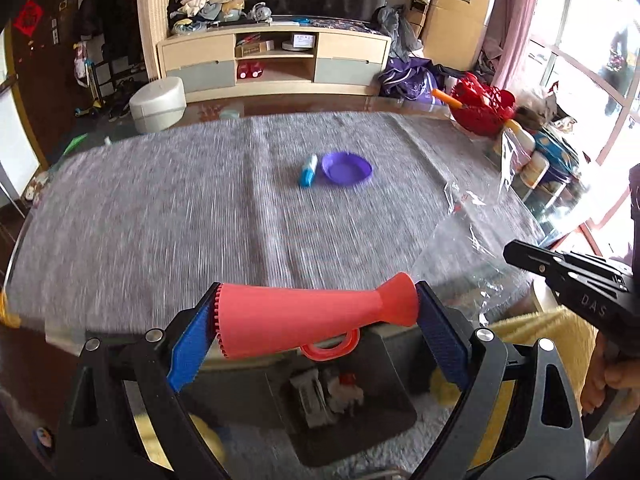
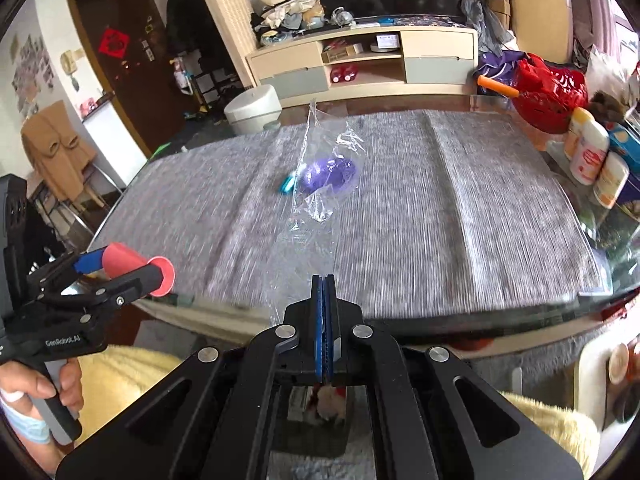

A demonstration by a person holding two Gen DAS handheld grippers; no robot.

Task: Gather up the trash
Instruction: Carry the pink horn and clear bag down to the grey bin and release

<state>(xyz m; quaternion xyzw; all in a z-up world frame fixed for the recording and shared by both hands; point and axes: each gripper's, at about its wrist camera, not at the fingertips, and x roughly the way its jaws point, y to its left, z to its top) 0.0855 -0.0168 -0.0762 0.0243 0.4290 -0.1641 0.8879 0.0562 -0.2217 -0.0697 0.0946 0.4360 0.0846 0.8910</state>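
spanning the room's middle (blurred), grey tablecloth

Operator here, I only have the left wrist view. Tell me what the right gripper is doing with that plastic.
Observer: The right gripper is shut on the clear plastic wrap, which stands up from the pads in front of its camera.
Operator: Report what lies below it.
Observer: Directly under it sits a dark bin on the floor, with white and red scraps inside.
Operator: Now check my left gripper from that side.
Observer: The left gripper grips the red toy megaphone endwise, past the near edge of the grey tablecloth.
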